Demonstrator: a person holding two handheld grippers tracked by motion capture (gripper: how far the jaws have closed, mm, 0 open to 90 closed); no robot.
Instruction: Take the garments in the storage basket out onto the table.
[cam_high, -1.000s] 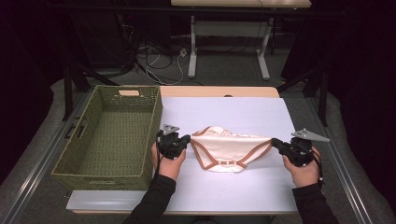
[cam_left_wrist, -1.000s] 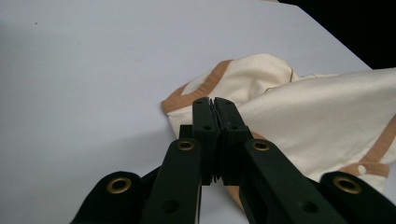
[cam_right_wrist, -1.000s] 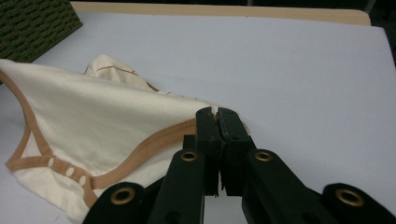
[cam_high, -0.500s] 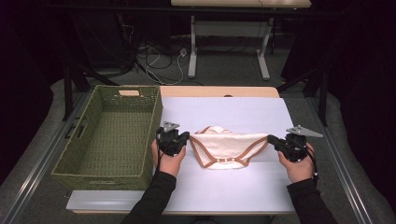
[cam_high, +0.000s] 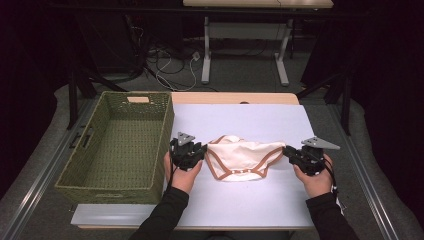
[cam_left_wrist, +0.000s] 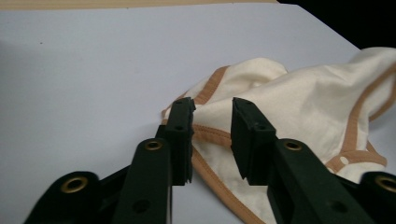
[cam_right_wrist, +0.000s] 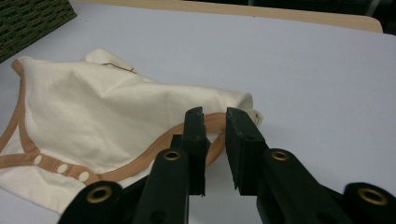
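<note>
On the table's white sheet, the bodysuit (cam_high: 242, 157) lies spread between both grippers, left (cam_left_wrist: 212, 114) and right (cam_right_wrist: 215, 122), jaws just parting, released; the basket (cam_high: 70, 177) at left waits unfilled.

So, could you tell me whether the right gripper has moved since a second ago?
Yes, a little. In the high view the right gripper has shifted inward toward the green basket, letting the cream garment slacken. Its jaws have just been opening and no longer pinch the cloth.

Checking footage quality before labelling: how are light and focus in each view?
High view: white table cover bright, surroundings nearly black. Left gripper view: cream baby bodysuit evenly lit, jaw bases near the lens soft. Right gripper view: bodysuit snaps sharp, soft shadow beneath the cloth.
</note>
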